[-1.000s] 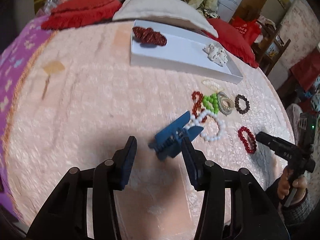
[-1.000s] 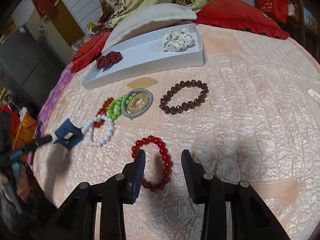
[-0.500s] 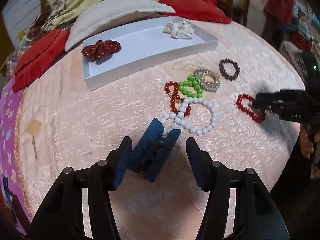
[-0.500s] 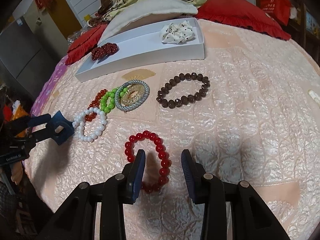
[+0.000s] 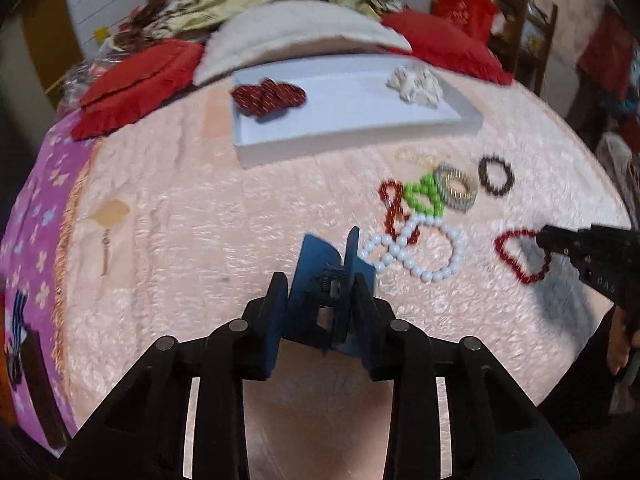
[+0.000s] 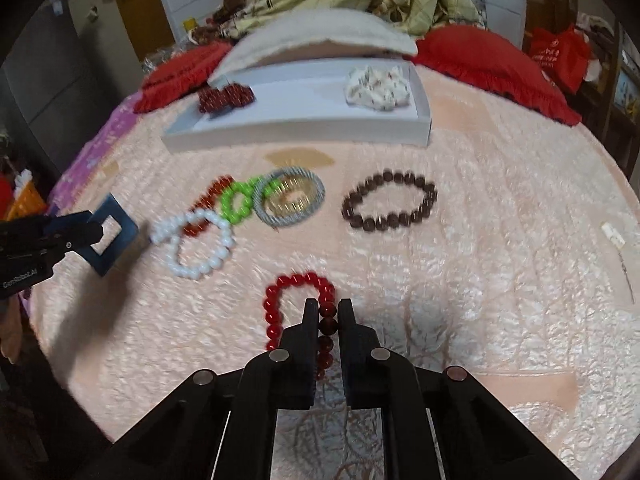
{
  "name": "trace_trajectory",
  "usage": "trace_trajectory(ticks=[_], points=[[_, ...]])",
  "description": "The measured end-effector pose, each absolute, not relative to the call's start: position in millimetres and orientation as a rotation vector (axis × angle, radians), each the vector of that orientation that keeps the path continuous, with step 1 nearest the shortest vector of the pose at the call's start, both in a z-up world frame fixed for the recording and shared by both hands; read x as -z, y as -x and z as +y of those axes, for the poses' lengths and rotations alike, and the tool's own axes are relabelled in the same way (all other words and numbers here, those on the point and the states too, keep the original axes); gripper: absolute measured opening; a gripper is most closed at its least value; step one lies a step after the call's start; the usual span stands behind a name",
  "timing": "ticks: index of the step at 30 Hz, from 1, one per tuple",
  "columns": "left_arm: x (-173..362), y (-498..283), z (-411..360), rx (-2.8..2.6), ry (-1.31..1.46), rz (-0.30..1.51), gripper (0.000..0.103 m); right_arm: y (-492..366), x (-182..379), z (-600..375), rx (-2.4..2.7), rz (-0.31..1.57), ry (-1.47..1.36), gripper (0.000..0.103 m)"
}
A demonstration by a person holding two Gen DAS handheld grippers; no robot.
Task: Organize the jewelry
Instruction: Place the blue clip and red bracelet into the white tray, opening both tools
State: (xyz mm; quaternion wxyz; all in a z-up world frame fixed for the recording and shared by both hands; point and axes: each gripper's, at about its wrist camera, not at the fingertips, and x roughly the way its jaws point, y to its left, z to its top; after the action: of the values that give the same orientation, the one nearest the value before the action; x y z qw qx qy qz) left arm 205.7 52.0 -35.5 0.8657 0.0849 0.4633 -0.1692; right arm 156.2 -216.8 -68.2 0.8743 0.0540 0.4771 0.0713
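Left wrist view: the left gripper (image 5: 322, 280) is closed on a blue clip (image 5: 326, 264), its fingers pressing the clip from both sides just below centre. A white bracelet (image 5: 416, 250) lies just beyond the clip at 2 o'clock, its near loop touching or almost touching the clip's tip; blur hides which. Past it sit an orange-red bracelet (image 5: 394, 210), a green bracelet (image 5: 424, 196) and a grey coil band (image 5: 456, 188), overlapping in a cluster. A brown bracelet (image 5: 496, 176) lies apart at 1 o'clock. At 3 o'clock the right gripper (image 5: 544, 240) pinches the red bracelet (image 5: 516, 256). At 12 o'clock a white tray (image 5: 352, 136) holds a dark red piece (image 5: 268, 96) at its left end and a white scrunchie (image 5: 416, 84) at its right. Everything rests on a pink quilt (image 5: 192, 248).

Right wrist view: the right gripper (image 6: 328, 312) is closed on the red bracelet (image 6: 296, 304), gripping the beads of its right side at 6 o'clock. The left gripper (image 6: 94, 232) holds the blue clip (image 6: 114, 232) at 9 o'clock. The white bracelet (image 6: 198, 244) lies at 10 o'clock beside the clip, overlapping the orange-red bracelet (image 6: 208, 204), with the green bracelet (image 6: 238, 200) and coil band (image 6: 292, 202) toward 11. The brown bracelet (image 6: 390, 206) lies at 1 o'clock, apart from the rest. The tray (image 6: 304, 128) is at 12 o'clock with the dark red piece (image 6: 226, 98) and scrunchie (image 6: 378, 88).
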Motion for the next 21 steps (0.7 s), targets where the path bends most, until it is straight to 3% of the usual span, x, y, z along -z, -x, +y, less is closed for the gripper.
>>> trace_trajectory(ticks=[12, 21], points=[[-19.0, -204.4, 75.7, 0.353, 0.010, 0.910, 0.028, -161.0, 3.8, -224.2, -0.216, 0.888, -0.171, 0.009], [-35.2, -256.6, 65.1, 0.312, 0.003, 0.900, 0.028, -214.7, -36.9, -219.7, -0.234, 0.831, -0.135, 0.009]])
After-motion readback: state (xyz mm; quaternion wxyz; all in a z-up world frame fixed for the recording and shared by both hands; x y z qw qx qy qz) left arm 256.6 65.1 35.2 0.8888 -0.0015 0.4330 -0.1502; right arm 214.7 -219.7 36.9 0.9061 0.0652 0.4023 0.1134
